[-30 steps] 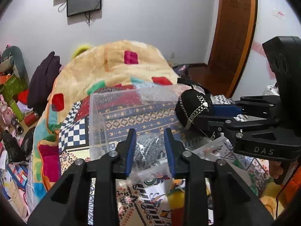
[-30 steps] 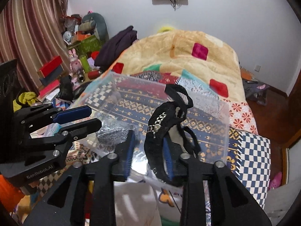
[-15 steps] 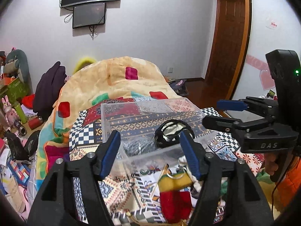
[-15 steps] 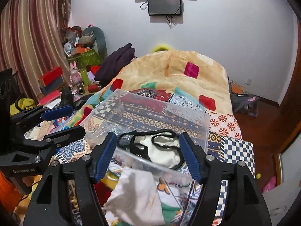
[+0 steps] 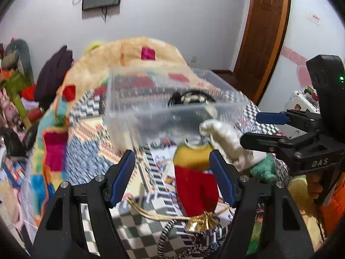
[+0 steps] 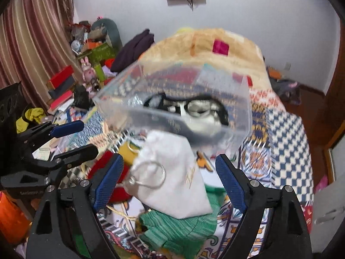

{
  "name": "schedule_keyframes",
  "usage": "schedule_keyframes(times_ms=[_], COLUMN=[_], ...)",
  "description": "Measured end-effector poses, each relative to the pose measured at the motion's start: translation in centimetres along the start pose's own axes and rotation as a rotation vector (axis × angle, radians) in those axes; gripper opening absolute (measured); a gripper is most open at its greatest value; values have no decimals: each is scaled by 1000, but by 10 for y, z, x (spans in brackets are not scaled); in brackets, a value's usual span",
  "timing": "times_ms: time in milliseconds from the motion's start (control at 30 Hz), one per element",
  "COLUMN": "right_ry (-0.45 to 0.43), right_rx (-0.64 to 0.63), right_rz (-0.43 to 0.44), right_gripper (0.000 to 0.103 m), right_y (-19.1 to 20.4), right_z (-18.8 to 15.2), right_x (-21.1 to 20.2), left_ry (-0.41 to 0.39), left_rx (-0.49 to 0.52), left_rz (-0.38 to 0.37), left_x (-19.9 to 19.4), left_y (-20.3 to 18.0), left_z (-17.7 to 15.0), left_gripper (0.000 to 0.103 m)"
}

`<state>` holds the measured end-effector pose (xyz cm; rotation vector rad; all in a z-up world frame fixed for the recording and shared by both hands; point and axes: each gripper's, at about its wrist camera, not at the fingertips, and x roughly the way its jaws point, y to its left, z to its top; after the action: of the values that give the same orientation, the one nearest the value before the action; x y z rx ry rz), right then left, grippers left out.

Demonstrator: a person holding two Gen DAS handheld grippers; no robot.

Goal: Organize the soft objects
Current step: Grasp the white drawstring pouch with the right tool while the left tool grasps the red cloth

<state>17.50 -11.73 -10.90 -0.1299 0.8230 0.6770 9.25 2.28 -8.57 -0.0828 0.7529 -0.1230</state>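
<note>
A clear plastic bin point(image 5: 172, 116) stands on the patterned bedspread; a black and white pouch point(image 5: 192, 97) lies inside it, also in the right wrist view point(image 6: 194, 112). My left gripper point(image 5: 172, 170) is open and empty above a red and yellow pouch point(image 5: 196, 181) with a gold tassel. My right gripper point(image 6: 168, 185) is open and empty over a white drawstring pouch point(image 6: 172, 183), which lies on a green knit piece point(image 6: 179, 231). The bin point(image 6: 176, 99) is just beyond it.
A beige blanket with coloured squares point(image 5: 138, 51) is heaped behind the bin. Clutter of boxes and toys point(image 6: 71, 79) lines the left side by the curtain. A wooden door point(image 5: 265, 28) is at the right.
My right gripper let go of the black and white pouch into the bin and opened. Both grippers opened wide and pulled back toward the pouches in front of the bin.
</note>
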Motion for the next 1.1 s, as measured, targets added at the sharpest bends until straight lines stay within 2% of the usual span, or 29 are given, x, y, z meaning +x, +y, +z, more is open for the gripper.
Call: schedule_keyframes(times_ms=[167,333,367,400,500,567,633,733,800,1100], right_ry=[37,70,77,86,93,87,81,70,55,-63], right_rx=[42,68,73,74,80,83,88,100,104,76], right_rz=[33,53,58,64,66,62,68,74,72,75], right_gripper=[85,83,80,73,63,51,34,22,17,13], right_y=[-7,-11,-10,-11,-10,-10,-11,-14,-16,-11], right_z=[-6,-13,-16,-17,-20,-21,-21,-21,-21,-8], right_x=[13,22,24,25,25,23,20,16,11,-23], left_ry=[43,69,73,77,84,84,82,69,54,-47], left_rx=[-16,-14,-13,-10,-9,-9,-5,-9,-15,-25], left_rz=[-22,-57,-61,-63,-76,-85,-87,-84,-85,-75], left_x=[15,20,21,22,22,22,21,18,13,-21], left_y=[0,-2,-3,-4,-5,-8,-10,-11,-10,-1], left_z=[-13,-21,-22,-23,-26,-31,-34,-34,-32,-12], left_gripper=[70,46,43,38,28,21,11,7,6,4])
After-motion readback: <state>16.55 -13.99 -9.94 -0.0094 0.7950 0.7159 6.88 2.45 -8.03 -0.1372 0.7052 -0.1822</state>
